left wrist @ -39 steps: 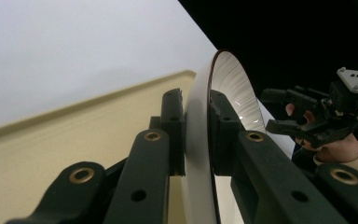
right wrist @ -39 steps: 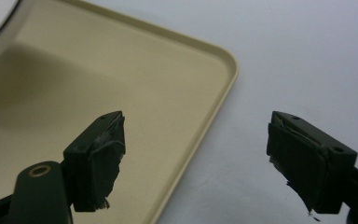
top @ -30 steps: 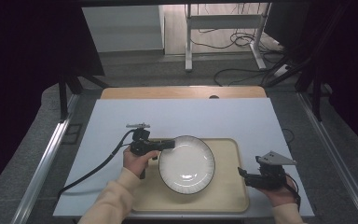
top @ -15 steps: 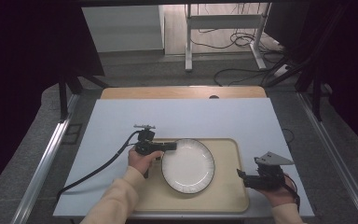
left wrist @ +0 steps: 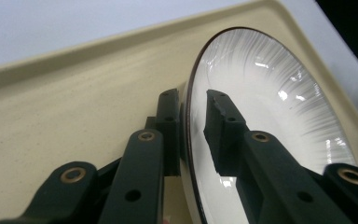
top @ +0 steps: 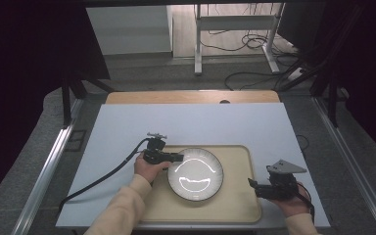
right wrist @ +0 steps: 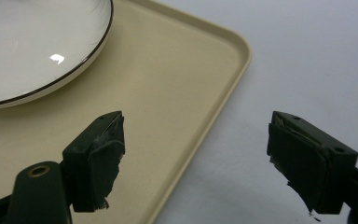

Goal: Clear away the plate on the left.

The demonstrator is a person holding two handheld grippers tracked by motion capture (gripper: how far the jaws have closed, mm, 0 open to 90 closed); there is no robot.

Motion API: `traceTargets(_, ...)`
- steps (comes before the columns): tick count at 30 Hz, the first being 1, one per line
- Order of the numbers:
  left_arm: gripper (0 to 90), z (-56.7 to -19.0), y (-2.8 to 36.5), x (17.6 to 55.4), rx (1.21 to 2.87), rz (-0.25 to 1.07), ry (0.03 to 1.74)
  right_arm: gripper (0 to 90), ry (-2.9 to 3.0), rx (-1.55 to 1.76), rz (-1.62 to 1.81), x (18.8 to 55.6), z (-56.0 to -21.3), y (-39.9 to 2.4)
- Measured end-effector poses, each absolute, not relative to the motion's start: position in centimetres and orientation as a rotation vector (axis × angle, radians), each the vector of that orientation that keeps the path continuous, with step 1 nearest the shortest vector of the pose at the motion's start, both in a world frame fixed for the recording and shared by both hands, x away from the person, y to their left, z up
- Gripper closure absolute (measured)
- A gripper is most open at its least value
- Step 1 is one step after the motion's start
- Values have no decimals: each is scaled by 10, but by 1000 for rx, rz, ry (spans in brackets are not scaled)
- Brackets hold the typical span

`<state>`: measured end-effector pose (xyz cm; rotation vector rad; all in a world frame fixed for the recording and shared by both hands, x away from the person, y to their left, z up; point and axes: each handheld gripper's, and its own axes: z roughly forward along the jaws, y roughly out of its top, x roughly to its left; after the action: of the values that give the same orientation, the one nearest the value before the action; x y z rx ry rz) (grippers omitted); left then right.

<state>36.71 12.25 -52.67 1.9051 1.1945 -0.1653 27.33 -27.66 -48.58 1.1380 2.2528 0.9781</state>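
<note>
So the white plate (top: 196,173) with the thin dark rim is sat on the beige tray (top: 240,205), a bit left of the tray's middle, in the lower centre of the high view. Its left rim is pinched by the left gripper (top: 177,157): in the left gripper view the plate (left wrist: 279,116) edge is seen wedged between the two black jaws, one under the rim and one on the glossy upper face, so it's clamped on the plate. The tray (left wrist: 74,116) surface is seen behind it, upper left.

The right gripper (top: 251,183) is held at the tray's right edge, lower right of the high view, well apart from the plate. In the right gripper view its jaws are spread wide, nothing between them, with the tray (right wrist: 177,107) corner and the pale blue table cover (right wrist: 307,60) seen through the gap.

The tray is laid on that cover (top: 200,122), and a black cable (top: 98,178) is trailed off to the lower left.
</note>
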Motion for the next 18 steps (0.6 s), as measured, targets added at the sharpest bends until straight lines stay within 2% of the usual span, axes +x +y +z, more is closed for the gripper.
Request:
traceTargets(10,661,-533,120,367,1942,-155,1168,194,2248,1130,975,273,-486,-276)
traceTargets(18,524,-529,120,364,1954,-148,1105,194,2249,1131,975,273,-486,-277)
